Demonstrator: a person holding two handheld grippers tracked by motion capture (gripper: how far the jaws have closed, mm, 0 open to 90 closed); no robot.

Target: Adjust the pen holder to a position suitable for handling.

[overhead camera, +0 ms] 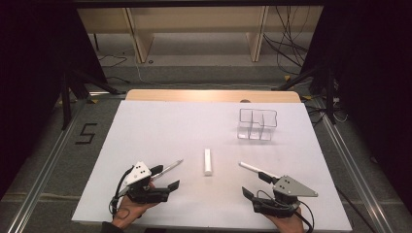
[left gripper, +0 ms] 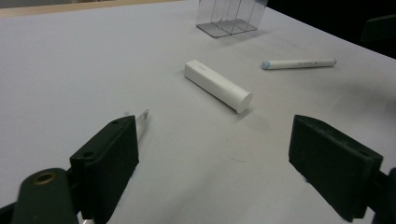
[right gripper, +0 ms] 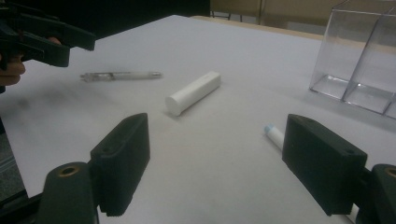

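A white capped tube (overhead camera: pixel 208 161) lies mid-table, between both grippers. My left gripper (overhead camera: pixel 165 177) is open at the front left with nothing in it; a clear-barrelled pen (overhead camera: pixel 167 168) lies just past its far jaw. In the left gripper view the open gripper (left gripper: pixel 212 126) faces the tube (left gripper: pixel 218 85), and the pen tip (left gripper: pixel 142 116) peeks out beside the left jaw. My right gripper (overhead camera: pixel 256 184) is open and empty at the front right, a white marker (overhead camera: pixel 252 168) by its far jaw. The right gripper view has its gripper (right gripper: pixel 217 126) open, the marker's blue end (right gripper: pixel 274 135) beside the right jaw and the tube (right gripper: pixel 194 92) ahead.
A clear plastic box (overhead camera: pixel 257 124) with several compartments stands at the back right, empty. The white sheet (overhead camera: pixel 160 126) covers the table, whose wooden edge (overhead camera: pixel 194 95) shows at the back. Dark stands and cables lie on the floor beyond.
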